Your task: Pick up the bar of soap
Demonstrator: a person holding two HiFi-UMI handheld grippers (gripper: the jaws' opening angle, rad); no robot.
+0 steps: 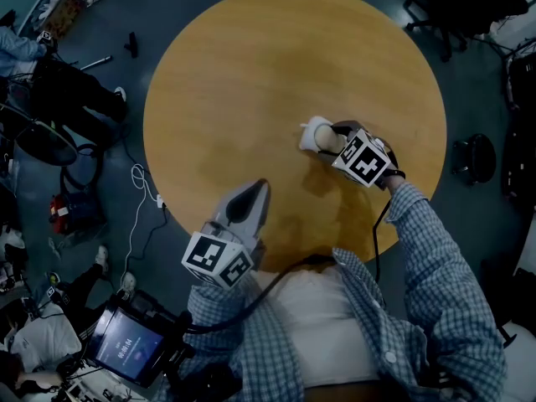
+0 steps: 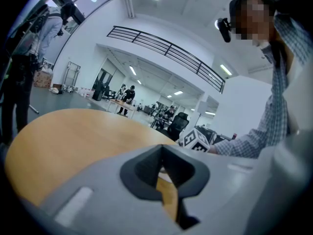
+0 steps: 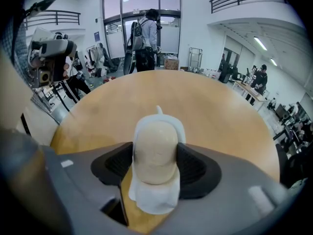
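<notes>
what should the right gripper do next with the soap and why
Probably firm the grip and lift straight up. The right gripper straddles the bar of soap with its pads against both sides, but the soap still sits on the white dish on the table.

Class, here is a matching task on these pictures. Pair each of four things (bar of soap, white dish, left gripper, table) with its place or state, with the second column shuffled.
Things:
1. bar of soap
2. white dish
3. left gripper
4. table

Places or states:
A. round, with a wooden top
B. jaws together, nothing held
C. between the jaws of the right gripper
D. under the soap, on the table

Pairs: 1-C, 2-D, 3-B, 4-A
</notes>
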